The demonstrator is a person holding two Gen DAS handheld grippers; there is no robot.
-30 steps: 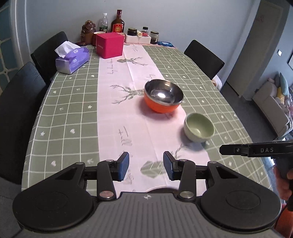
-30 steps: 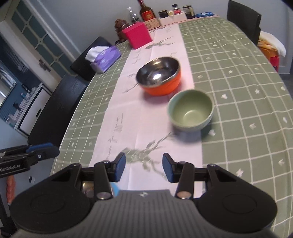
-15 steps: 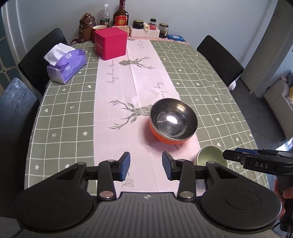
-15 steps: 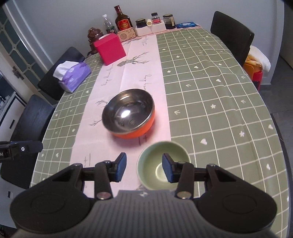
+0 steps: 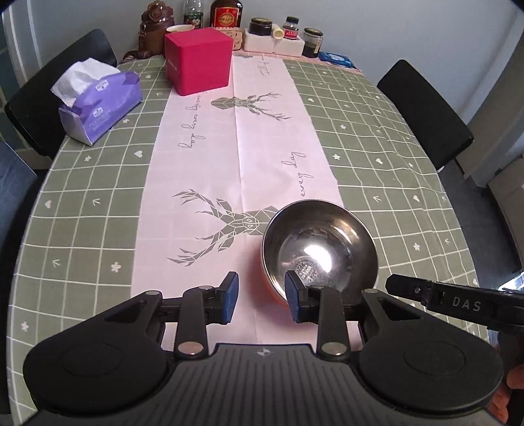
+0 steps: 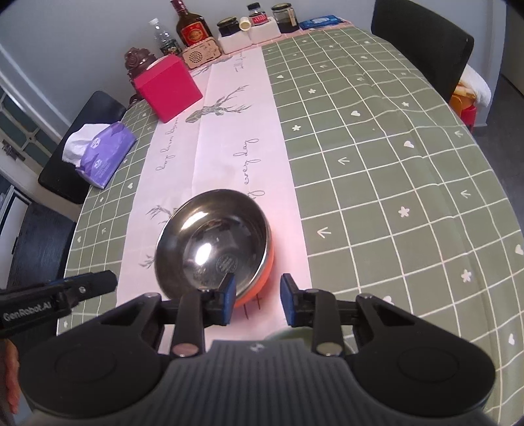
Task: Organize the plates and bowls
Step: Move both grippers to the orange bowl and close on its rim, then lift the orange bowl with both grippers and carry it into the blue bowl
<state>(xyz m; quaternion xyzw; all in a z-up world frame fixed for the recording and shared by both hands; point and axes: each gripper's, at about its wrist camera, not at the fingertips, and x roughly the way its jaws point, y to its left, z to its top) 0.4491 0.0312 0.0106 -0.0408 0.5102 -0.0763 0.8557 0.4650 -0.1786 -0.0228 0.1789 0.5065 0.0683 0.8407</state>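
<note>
An orange bowl with a shiny steel inside stands on the pink runner of the table; it also shows in the right wrist view. My left gripper is open and empty, just left of the bowl's near rim, its right finger over the rim. My right gripper is open and empty, just right of the bowl's near side, its left finger over the rim. A pale green bowl shows only as a sliver under the right gripper's body.
A pink box, a purple tissue pack and several bottles and jars stand at the far end. Black chairs stand around the green checked tablecloth.
Both grippers have moved forward over the table to the orange bowl. The green bowl has slid out of view under them. Both grippers stay open.
</note>
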